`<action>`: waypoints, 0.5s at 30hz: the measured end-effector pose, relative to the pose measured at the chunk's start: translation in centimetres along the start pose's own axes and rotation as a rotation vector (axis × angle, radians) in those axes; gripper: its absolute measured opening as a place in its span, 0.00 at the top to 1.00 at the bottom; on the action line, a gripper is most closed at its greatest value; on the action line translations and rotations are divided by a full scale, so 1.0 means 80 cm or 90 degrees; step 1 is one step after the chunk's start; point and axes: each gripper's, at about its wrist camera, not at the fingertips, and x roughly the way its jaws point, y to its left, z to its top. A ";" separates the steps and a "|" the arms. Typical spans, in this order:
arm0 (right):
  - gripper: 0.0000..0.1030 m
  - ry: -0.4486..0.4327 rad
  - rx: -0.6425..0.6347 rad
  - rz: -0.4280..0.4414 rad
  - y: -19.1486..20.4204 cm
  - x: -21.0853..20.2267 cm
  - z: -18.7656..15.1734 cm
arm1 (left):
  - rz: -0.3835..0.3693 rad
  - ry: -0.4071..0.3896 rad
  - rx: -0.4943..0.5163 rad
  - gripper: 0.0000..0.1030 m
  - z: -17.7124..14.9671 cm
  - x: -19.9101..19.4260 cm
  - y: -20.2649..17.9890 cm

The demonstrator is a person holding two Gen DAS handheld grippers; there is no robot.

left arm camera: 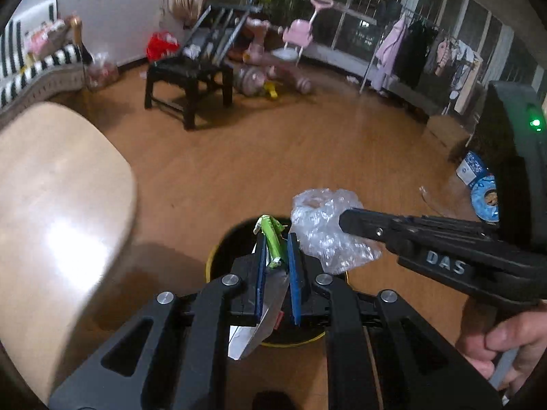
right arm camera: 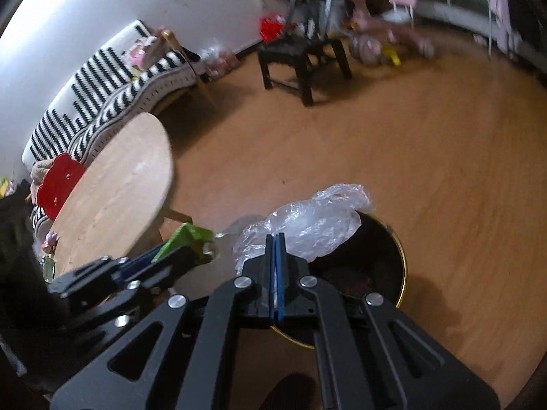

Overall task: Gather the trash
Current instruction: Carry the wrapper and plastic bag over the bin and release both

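Note:
My left gripper is shut on a green wrapper, whose silvery white end hangs down behind the blue pads. It hovers over a black bin with a yellow rim on the floor. My right gripper is shut on a crumpled clear plastic bag, held above the same bin. In the left wrist view the right gripper comes in from the right with the bag at its tip. In the right wrist view the left gripper shows at lower left with the green wrapper.
A round wooden table stands left of the bin, with a striped sofa behind it. A black chair, pink toys and a clothes rack stand farther back on the wooden floor. A person's hand holds the right gripper's handle.

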 end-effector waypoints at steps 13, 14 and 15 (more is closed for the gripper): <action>0.98 0.067 0.052 -0.019 -0.031 0.053 -0.009 | 0.002 0.066 -0.030 0.89 -0.011 0.095 0.018; 0.98 0.069 0.055 -0.019 -0.032 0.054 -0.009 | 0.002 0.068 -0.030 0.89 -0.010 0.099 0.019; 0.98 0.072 0.058 -0.022 -0.034 0.056 -0.010 | 0.002 0.068 -0.029 0.89 -0.009 0.100 0.022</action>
